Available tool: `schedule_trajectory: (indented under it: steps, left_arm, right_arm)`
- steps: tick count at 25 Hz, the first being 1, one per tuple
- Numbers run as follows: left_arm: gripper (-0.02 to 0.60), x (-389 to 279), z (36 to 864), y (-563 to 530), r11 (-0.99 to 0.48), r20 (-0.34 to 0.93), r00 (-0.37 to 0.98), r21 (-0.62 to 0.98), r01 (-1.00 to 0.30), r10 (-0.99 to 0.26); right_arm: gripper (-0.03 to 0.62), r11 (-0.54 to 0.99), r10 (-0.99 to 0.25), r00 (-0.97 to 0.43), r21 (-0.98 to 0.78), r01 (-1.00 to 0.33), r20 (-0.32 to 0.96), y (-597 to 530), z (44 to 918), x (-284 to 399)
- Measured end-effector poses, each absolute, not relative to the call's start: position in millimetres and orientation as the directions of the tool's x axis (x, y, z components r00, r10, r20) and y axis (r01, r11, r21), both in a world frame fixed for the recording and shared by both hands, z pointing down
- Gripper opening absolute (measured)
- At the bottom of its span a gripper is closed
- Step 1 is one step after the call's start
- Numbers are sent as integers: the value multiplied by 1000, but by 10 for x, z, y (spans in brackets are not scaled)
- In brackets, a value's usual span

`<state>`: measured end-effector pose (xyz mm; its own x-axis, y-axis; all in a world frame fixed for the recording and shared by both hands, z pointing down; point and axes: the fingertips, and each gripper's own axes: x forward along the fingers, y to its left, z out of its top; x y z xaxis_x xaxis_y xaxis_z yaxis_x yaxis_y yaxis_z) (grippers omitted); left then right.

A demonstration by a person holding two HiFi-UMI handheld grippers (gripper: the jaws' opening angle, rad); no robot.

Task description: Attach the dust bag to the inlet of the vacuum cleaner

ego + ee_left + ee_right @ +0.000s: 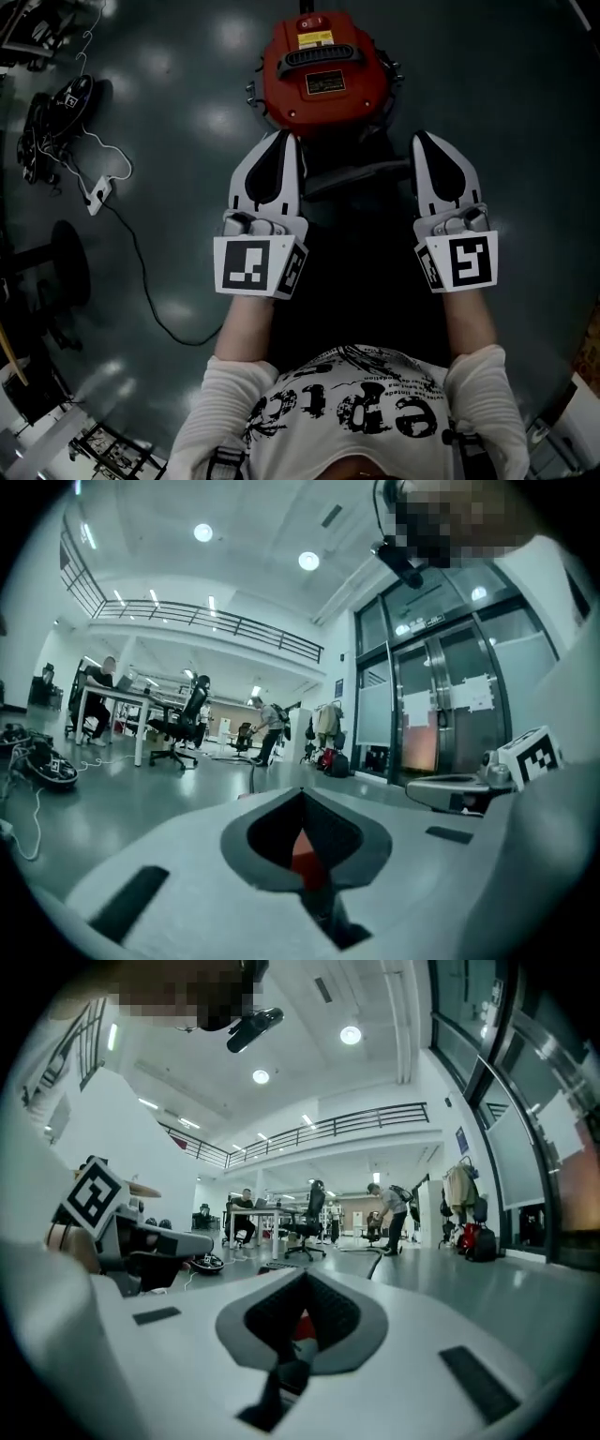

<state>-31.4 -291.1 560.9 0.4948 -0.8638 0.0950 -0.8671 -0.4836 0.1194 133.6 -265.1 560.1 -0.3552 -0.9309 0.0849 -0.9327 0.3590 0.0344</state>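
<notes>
The red vacuum cleaner (323, 70) stands on the dark floor straight ahead of me, its black handle and yellow label facing up. My left gripper (286, 141) is held level just short of its near left side, jaws together with nothing between them. My right gripper (422, 139) is level at the same height off to the vacuum's right, and it too is shut and empty. A grey curved part (361, 173) lies between the two grippers. In both gripper views a sliver of the red vacuum (305, 850) (302, 1326) shows through the gap in the jaws. I see no dust bag.
A white power strip (98, 192) with a black cable (150, 291) lies on the floor to the left, near dark gear (56, 112) and a round stand base (66, 262). Desks, office chairs (178, 728) and people are far off; glass doors (441, 705) stand to the right.
</notes>
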Motion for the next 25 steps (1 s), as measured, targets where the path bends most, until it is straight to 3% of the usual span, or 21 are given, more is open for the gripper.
schedule_trajectory:
  steps: [4,9,17,25]
  left_arm:
    - [3,-308,5296,-3005,-454,203,461,85,-887,-864]
    - [3,-347,4219,-3056,-484,248,502,133,-865,-829]
    - [3,-481,2034,-2653,-442,205,471,171,-880,-858]
    - [3,-482,428,-1993,-449,117,465,142,-882,-877]
  right_arm:
    - [2,349,-929,-347,-5,-937,127,-2769,5222,1352]
    - [2,354,-918,-350,-10,-935,188,-2745,4168,1349]
    - [0,363,-917,-353,25,-931,185,-2438,1997,1314]
    - [2,341,-937,-334,64,-938,99,-1826,332,1511]
